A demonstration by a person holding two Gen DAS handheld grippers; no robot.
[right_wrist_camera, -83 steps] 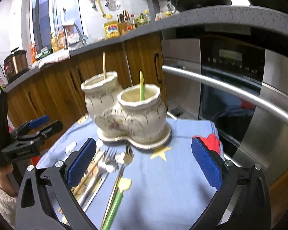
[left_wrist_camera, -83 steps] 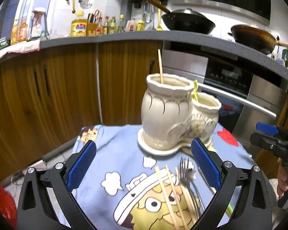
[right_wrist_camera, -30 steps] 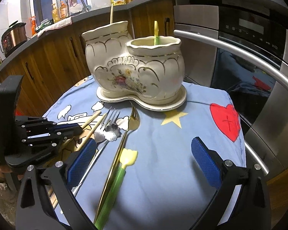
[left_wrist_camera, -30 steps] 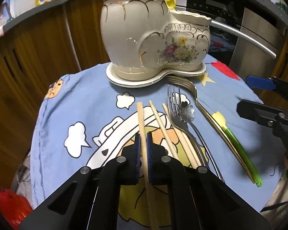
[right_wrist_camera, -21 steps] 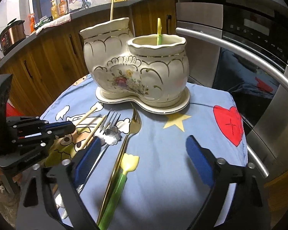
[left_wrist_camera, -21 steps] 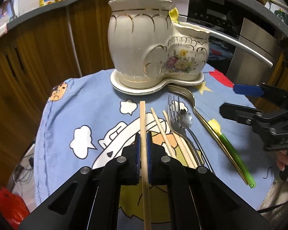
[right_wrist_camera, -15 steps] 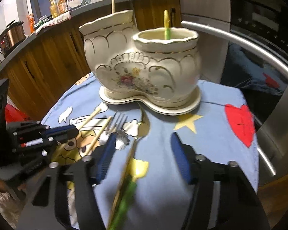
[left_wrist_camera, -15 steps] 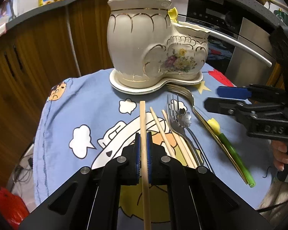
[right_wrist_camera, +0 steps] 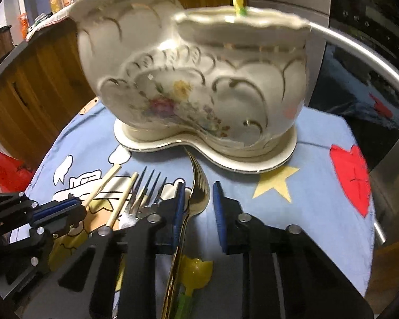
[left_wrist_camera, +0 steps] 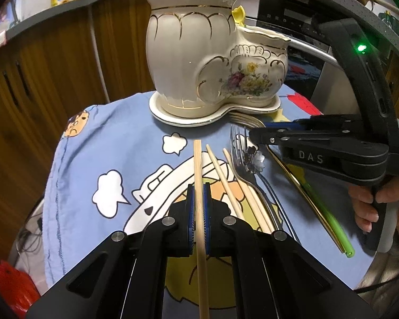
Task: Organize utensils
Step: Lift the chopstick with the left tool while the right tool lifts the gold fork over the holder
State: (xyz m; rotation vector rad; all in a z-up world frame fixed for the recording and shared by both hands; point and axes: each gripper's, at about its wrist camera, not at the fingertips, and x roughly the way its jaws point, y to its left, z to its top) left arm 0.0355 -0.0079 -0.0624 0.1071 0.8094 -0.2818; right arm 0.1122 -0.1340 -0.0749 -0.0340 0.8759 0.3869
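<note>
Surface: a small surface under a blue cartoon cloth [left_wrist_camera: 114, 143], set before wooden kitchen cabinets and an oven.
Holder: the cream ceramic holder [left_wrist_camera: 199, 61] stood at the far edge; loose utensils lay just in front of it.
Left claw [left_wrist_camera: 198, 207]: pressed together, pinching one chopstick [left_wrist_camera: 198, 164].
Right claw [right_wrist_camera: 196, 207]: its jaws had just been closing around the gold fork [right_wrist_camera: 196, 194], a gap showing on the right side.
Risk: an off-centre pinch could probably twist the fork loose, or drag the green-handled utensil [right_wrist_camera: 191, 276] beside it.
</note>
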